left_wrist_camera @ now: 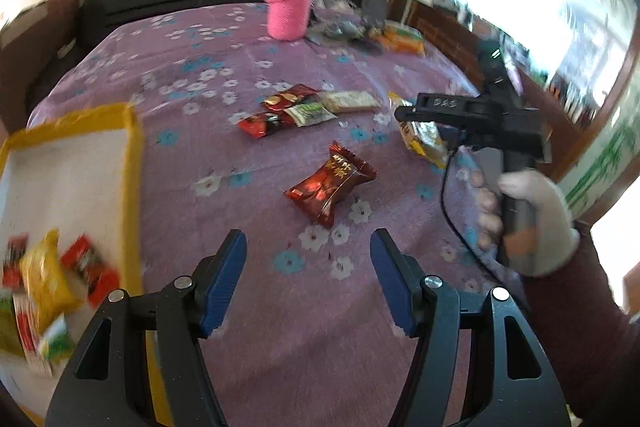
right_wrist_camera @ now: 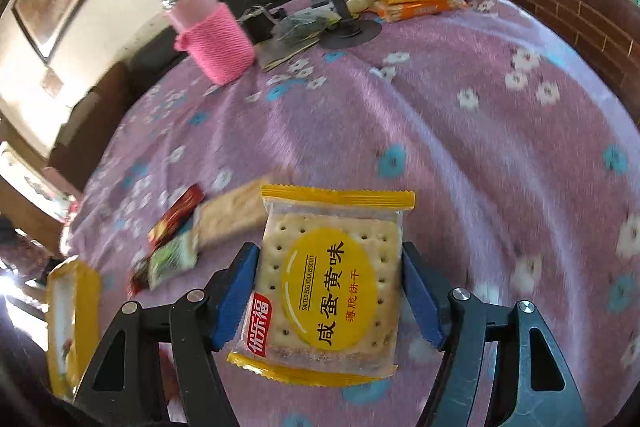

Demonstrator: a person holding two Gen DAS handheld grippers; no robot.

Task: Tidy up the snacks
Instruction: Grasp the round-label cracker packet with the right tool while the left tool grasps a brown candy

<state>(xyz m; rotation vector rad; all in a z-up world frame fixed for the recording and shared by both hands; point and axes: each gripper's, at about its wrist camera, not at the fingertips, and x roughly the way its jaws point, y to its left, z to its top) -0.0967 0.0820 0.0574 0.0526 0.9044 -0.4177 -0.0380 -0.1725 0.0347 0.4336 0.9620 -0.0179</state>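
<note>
Yellow-edged biscuit packet [right_wrist_camera: 332, 283] sits between my right gripper [right_wrist_camera: 332, 291] pads, squeezed from both sides and lifted off the purple cloth [right_wrist_camera: 460, 155]. My left gripper [left_wrist_camera: 308, 283] gapes with nothing in it — red candy packet [left_wrist_camera: 330, 185] just ahead, yellow-rimmed tray [left_wrist_camera: 134, 155] off to its left.

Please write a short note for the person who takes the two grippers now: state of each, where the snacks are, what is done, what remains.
Left gripper: jaws open, empty, above the red snack packet.
Right gripper: jaws closed on the yellow biscuit packet, lifted off the purple cloth.
Done: several snacks lie in the yellow-rimmed tray.
Left: the held biscuit, the red packet, and the small pile of packets mid-cloth.
</note>
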